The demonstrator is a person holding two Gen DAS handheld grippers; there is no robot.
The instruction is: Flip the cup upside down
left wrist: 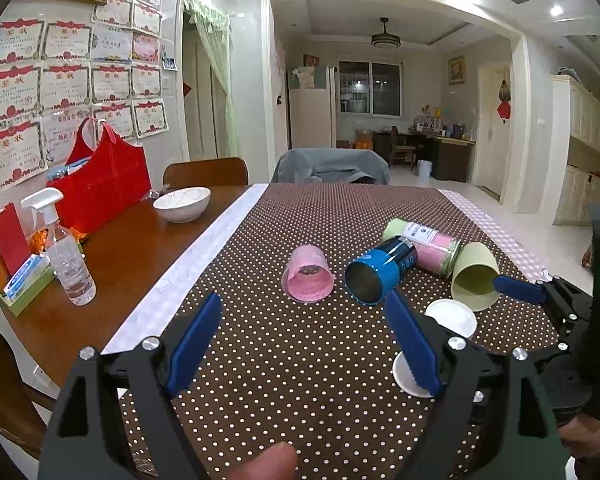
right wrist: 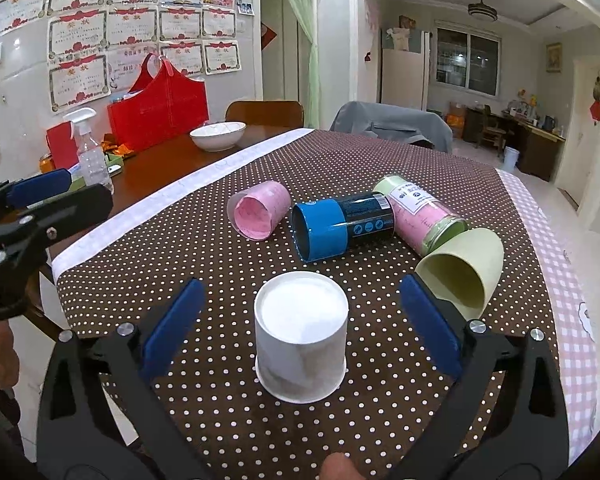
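Standing on the counter: a white paper cup [right wrist: 301,334] is seen upside down, rim on the brown white-dotted tablecloth [right wrist: 220,256], base upward.
Far left of the counter: a clear plastic spray bottle with a white trigger head [left wrist: 65,252] is placed on the bare wooden counter [left wrist: 140,240], with a red felt tote bag [left wrist: 104,176] behind it against the wall.
Beyond the bag: a white ceramic bowl [left wrist: 182,204] is set on the wood, near the cloth's pale edge.
Left claw [left wrist: 304,340]: its blue pads are spread wide and nothing is held; it is held above the cloth, with the white paper cup partly hidden behind its right-hand finger [left wrist: 412,344].
Left of the cup group: a pink paper cup [right wrist: 258,210] is laid on its side, mouth turned toward the cameras.
Centre: a blue and black cylindrical can [right wrist: 340,224] is laid on its side, just beside the pink cup.
Behind the can: a glass jar with pink contents, a white label and a pale green lid [right wrist: 420,210] is laid on its side, touching the can.
Right claw [right wrist: 300,328]: its blue pads are spread wide on either side of the white paper cup, clear of its walls; nothing is gripped.
Right of the group: a pale green paper cup [right wrist: 460,276] is laid on its side, mouth toward the cameras, close against the jar's end.
Far right: a pink checked cloth border [right wrist: 560,280] is seen along the counter's edge.
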